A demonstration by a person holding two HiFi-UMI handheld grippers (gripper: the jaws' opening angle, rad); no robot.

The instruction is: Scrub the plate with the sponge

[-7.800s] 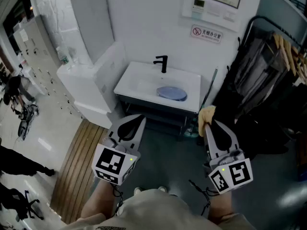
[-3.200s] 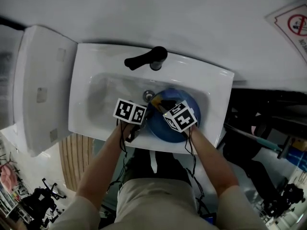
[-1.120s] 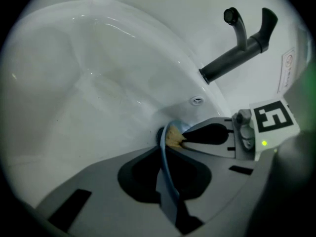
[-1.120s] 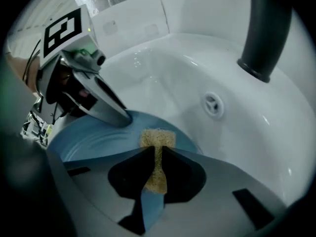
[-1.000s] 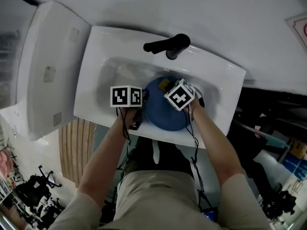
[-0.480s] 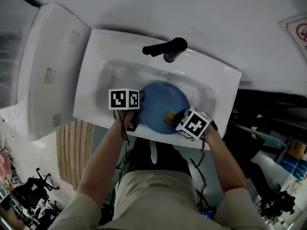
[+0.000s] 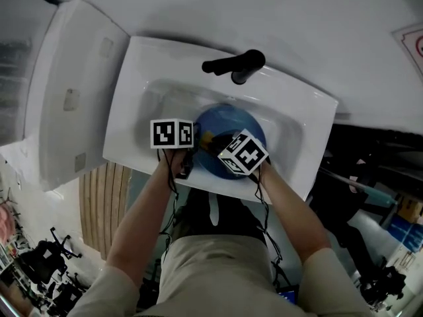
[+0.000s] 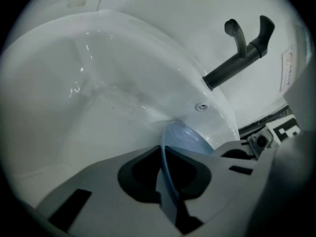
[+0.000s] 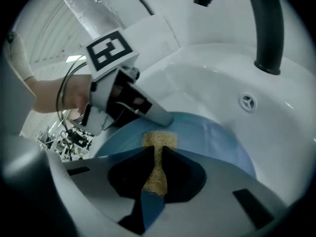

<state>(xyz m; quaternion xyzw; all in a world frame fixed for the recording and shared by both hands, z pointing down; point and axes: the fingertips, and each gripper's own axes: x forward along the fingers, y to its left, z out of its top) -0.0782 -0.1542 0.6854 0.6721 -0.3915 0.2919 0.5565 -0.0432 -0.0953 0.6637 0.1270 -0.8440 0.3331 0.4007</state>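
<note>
The left tongs [image 8: 163, 154] stayed pinched on the left rim of the round blue plate [image 7: 232, 119] in the white ceramic sink [image 7: 125, 98]. The right tongs [image 9: 157, 157], clamping the yellow sponge [image 9: 159, 138] against the plate, had swept from its near right edge to its left side.

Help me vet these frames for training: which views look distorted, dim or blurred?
Left gripper view: fisheye, black corners, sink rim bowed, small glints on its wall. Right gripper view: same curvature, sponge slightly soft. Head view: dim and flat, plate readable, no strong glare.
</note>
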